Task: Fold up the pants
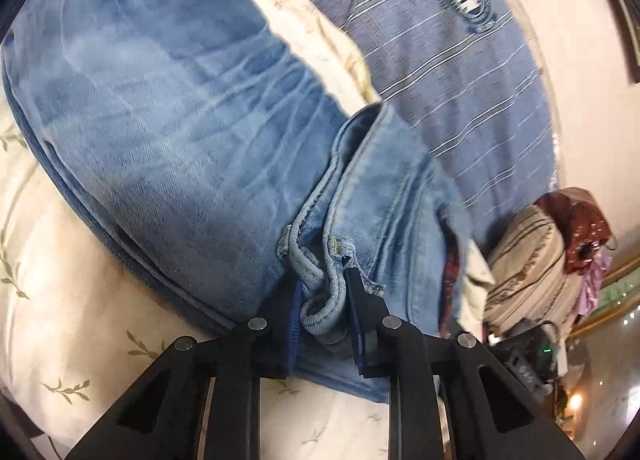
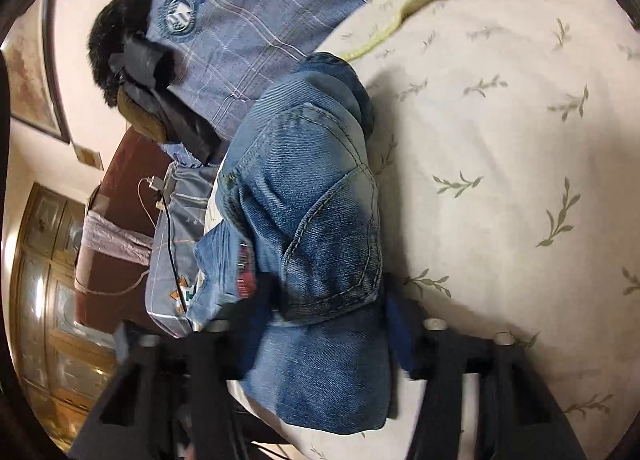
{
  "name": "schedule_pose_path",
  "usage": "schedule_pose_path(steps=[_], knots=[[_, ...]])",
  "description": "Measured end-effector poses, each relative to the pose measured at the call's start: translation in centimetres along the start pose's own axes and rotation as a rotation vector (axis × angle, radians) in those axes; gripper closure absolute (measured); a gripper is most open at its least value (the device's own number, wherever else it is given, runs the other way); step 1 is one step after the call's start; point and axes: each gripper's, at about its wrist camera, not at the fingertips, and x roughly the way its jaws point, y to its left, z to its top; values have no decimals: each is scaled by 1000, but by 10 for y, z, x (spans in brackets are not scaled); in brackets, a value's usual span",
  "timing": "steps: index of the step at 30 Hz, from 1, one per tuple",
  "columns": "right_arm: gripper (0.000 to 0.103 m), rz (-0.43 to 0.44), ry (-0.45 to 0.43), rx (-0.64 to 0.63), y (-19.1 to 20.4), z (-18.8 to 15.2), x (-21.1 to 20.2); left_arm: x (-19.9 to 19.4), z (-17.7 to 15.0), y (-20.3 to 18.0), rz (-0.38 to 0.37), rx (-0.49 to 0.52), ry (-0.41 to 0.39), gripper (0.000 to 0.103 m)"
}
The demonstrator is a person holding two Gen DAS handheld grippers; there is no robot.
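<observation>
We see the bed (image 2: pixel 500 120), its cream cover printed with leaf sprigs, carrying the jeans (image 1: pixel 168 132), which lie folded across it from 10 o'clock down to 5 o'clock in the left wrist view. A striped blue shirt (image 1: pixel 460 80) lies at 1 o'clock. Our left tongs (image 1: pixel 320 300) clench the bunched denim hem. Our right tongs (image 2: pixel 324 324) straddle the pocket fold; whether they press it we cannot tell.

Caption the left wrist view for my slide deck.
Left gripper clamped on the bunched hem of faded blue denim jeans on a cream leaf-print bedspread.
</observation>
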Motion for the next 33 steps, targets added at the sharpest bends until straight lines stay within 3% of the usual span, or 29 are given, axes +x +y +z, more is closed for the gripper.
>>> schedule_pose_path(steps=[3, 8, 10, 12, 15, 17, 20, 22, 23, 26, 28, 29, 32, 33], knots=[[75, -6, -49, -56, 18, 6, -22, 3, -1, -33, 22, 70, 23, 84], [76, -97, -202, -60, 17, 23, -83, 29, -12, -89, -80, 79, 145, 84], [76, -188, -242, -30, -2, 28, -106, 56, -27, -115, -98, 136, 216, 84], [72, -297, -229, 19, -29, 31, -114, 86, -48, -127, -51, 182, 285, 83], [55, -300, -184, 154, -65, 30, -109, 89, -63, -128, -24, 220, 238, 75], [52, -272, -195, 182, -67, 28, -113, 79, -65, -129, -10, 256, 241, 71], [51, -326, -350, 54, -29, 24, -139, 46, -62, -124, -5, 294, 228, 69], [50, -294, -410, -29, -6, 17, -146, 18, -55, -121, 8, 327, 162, 66], [50, -229, -413, -82, 10, 11, -144, 4, -51, -119, 9, 328, 131, 63], [54, -89, -295, -188, 37, -2, -113, -30, -40, -110, 28, 317, 65, 61], [76, -74, -224, -207, 45, -9, -87, -47, -31, -102, 54, 313, 26, 60], [91, -87, -181, -216, 48, -14, -70, -51, -28, -99, 69, 311, 1, 60], [95, -189, -73, -247, 41, -22, -31, -74, -22, -77, 84, 261, -47, 59], [102, -238, -42, -237, 35, -24, -18, -77, -22, -70, 88, 246, -61, 58]])
